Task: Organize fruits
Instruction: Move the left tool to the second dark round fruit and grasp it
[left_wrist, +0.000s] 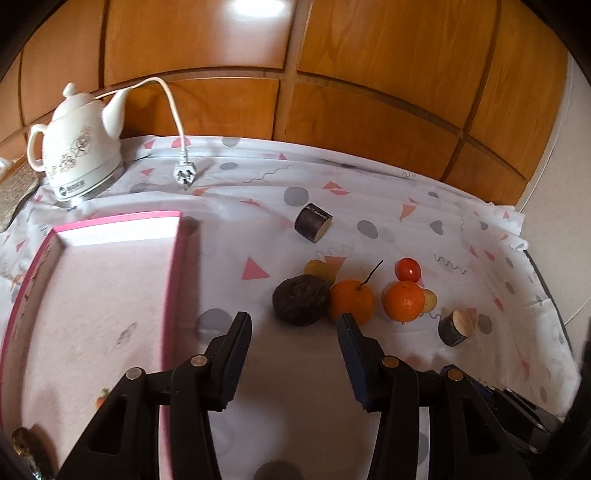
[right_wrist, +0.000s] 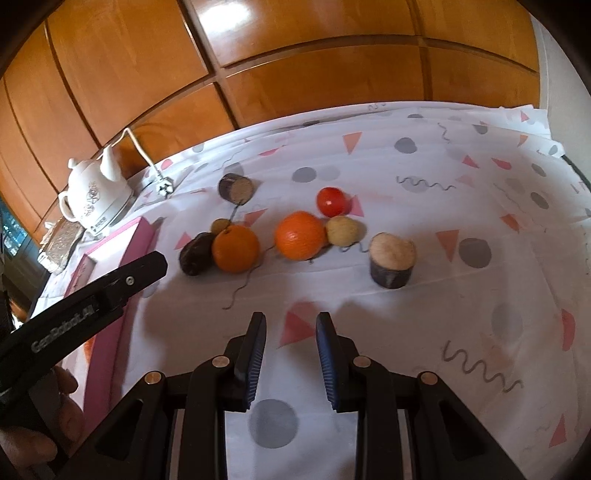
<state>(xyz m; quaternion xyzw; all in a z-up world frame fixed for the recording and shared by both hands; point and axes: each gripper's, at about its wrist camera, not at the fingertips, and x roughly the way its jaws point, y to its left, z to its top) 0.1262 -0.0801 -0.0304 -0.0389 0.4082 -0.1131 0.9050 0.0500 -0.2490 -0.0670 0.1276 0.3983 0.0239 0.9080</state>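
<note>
A pink-rimmed tray (left_wrist: 110, 295) with a pale, scuffed floor is seen at nine o'clock in the left wrist view, lying on the patterned cloth (left_wrist: 369, 221). A small orange scrap and a dark object sit at its near corner; what they are cannot be told.

The fruits are gathered on the cloth at about two o'clock from the left gripper (left_wrist: 293, 321), well apart from the tray. A dark wrinkled fruit (left_wrist: 301, 300) is pressed against a stemmed orange (left_wrist: 351, 301). A second orange (left_wrist: 403, 301) is set just beside it, with a small yellowish fruit (left_wrist: 429, 300) touching its far side and a red tomato (left_wrist: 408, 269) behind. Two short dark-skinned stalk pieces with pale cut ends are seen: one (left_wrist: 313, 222) at twelve o'clock of the group, one (left_wrist: 453, 328) at four o'clock.

The left gripper's jaws are held apart, nothing between them; the right-hand tip overlaps the stemmed orange, and contact cannot be told.

The right gripper (right_wrist: 291, 325) is held narrowly apart over bare cloth, empty.
</note>
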